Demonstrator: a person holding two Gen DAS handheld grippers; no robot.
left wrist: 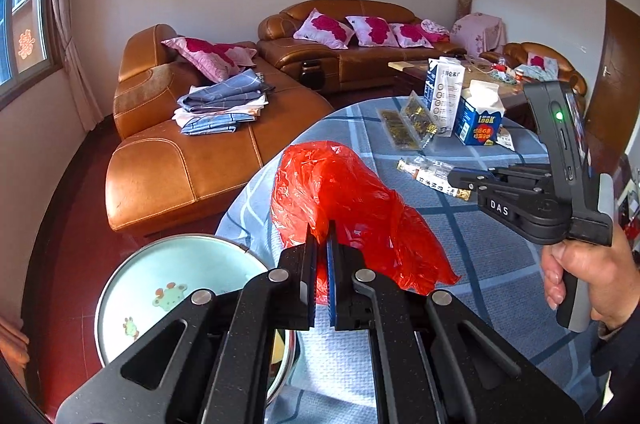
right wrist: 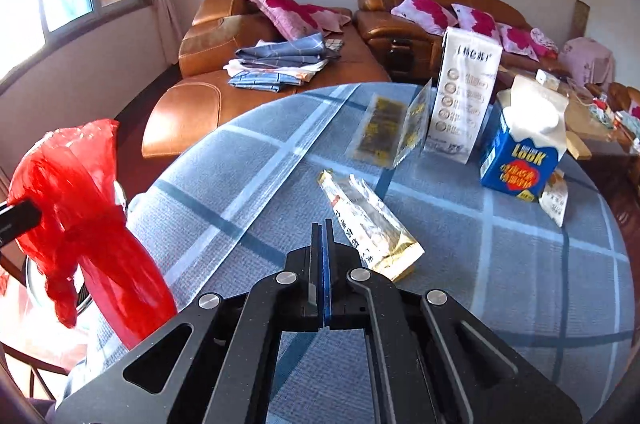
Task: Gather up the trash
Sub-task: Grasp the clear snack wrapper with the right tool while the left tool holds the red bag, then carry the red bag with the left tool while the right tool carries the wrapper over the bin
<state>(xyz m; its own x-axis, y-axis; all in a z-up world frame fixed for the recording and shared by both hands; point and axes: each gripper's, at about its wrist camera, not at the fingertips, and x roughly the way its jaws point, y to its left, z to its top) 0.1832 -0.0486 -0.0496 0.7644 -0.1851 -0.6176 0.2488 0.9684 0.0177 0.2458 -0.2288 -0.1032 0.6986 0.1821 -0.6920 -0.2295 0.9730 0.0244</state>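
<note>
Pinching red plastic bag (left wrist: 352, 208) with my left gripper (left wrist: 322, 244), held above the table (left wrist: 480, 256); right gripper (right wrist: 323, 236) pressed together, empty, just beside gold wrapper (right wrist: 372, 224).

Both grippers are matte black with silver rivets and blue-padded fingers (left wrist: 331, 276); one bears white "DAS" lettering.

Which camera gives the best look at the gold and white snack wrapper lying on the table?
The right wrist view: the snack wrapper lies whole and close, just beyond the shut right claw. In the left wrist view the same wrapper is small, far off, and partly hidden behind the right claw.
</note>
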